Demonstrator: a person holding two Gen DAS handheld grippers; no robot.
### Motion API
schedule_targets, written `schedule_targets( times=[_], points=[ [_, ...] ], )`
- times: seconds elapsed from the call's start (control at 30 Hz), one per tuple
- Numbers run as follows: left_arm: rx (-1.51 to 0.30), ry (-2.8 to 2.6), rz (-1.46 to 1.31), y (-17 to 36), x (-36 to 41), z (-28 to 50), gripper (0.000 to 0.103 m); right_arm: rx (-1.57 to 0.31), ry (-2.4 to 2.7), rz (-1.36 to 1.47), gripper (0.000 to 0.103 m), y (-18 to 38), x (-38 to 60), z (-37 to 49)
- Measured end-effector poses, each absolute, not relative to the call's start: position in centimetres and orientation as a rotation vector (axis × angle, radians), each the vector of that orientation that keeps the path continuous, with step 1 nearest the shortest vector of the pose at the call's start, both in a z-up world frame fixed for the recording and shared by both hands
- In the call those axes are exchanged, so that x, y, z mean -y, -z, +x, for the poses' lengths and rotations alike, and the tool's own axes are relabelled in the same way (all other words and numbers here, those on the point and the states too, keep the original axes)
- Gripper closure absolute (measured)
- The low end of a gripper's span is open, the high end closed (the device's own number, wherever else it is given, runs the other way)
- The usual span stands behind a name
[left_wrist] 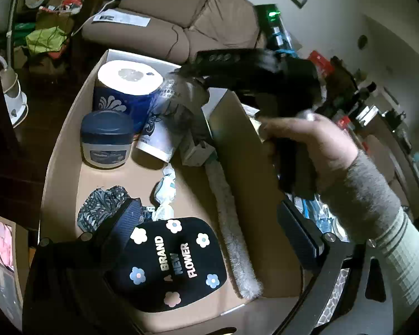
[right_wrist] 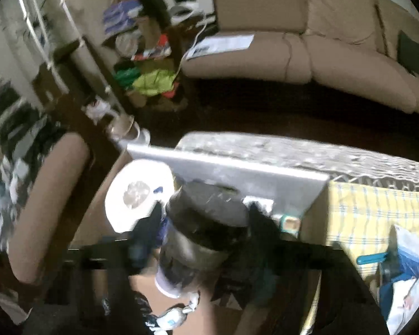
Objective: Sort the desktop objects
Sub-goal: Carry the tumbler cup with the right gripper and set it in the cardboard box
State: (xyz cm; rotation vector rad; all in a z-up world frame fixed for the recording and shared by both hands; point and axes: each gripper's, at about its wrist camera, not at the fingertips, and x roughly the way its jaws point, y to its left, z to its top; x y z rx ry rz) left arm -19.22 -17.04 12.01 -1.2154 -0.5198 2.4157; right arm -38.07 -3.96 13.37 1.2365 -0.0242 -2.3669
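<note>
A cardboard box holds a toilet-paper roll, a dark-lidded jar, a blue-patterned white pack, a crumpled wrapper, patterned cloth, a black "BRAND NEW FLOWER" pouch and a fluffy grey brush. My left gripper hovers open above the pouch, fingers wide apart. My right gripper is shut on a grey jar with a black lid, held over the box beside the roll; it shows blurred in the left wrist view.
A brown sofa stands behind the box across dark floor. A yellow checked cloth and blue-white bags lie right of the box. Clutter piles and a lamp base sit left.
</note>
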Motion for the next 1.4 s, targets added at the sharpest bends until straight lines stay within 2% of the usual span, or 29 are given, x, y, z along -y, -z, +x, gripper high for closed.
schedule_targets(
  times=[0.2, 0.3, 0.43, 0.53, 0.6, 0.63, 0.83, 1.13, 1.4],
  points=[
    [0.520, -2.412, -1.218, -12.0, 16.9, -19.3, 0.004, -0.189, 2.366, 1.206, 0.048, -12.1, 6.7, -38.2],
    [0.519, -2.407, -1.220, -11.9, 16.7, -19.3, 0.004, -0.232, 2.355, 1.228, 0.047, -11.4, 7.5, -38.8],
    [0.528, -2.406, -1.224, -11.8, 16.7, -19.3, 0.004, -0.117, 2.325, 1.255, 0.046, -10.8, 6.2, -39.6],
    [0.531, -2.410, -1.211, -12.1, 16.8, -19.2, 0.004, -0.078, 2.323, 1.272, 0.042, -11.7, 5.7, -39.0],
    [0.534, -2.414, -1.205, -12.2, 16.9, -19.1, 0.002, -0.033, 2.346, 1.235, 0.022, -13.0, 4.9, -38.2],
    [0.534, -2.415, -1.203, -12.3, 16.9, -19.1, 0.001, -0.036, 2.365, 1.213, 0.019, -13.7, 4.6, -37.5],
    [0.533, -2.428, -1.182, -12.7, 17.0, -18.5, 0.000, -0.139, 2.389, 1.212, 0.018, -15.6, 3.2, -33.8],
    [0.493, -2.464, -1.147, -13.9, 16.8, -16.9, 0.000, -0.124, 2.365, 1.306, 0.016, -16.7, -0.9, -26.9],
    [0.442, -2.484, -1.189, -14.7, 15.3, -14.0, 0.000, -0.088, 2.369, 1.312, 0.009, -17.9, -3.8, -20.3]
  ],
)
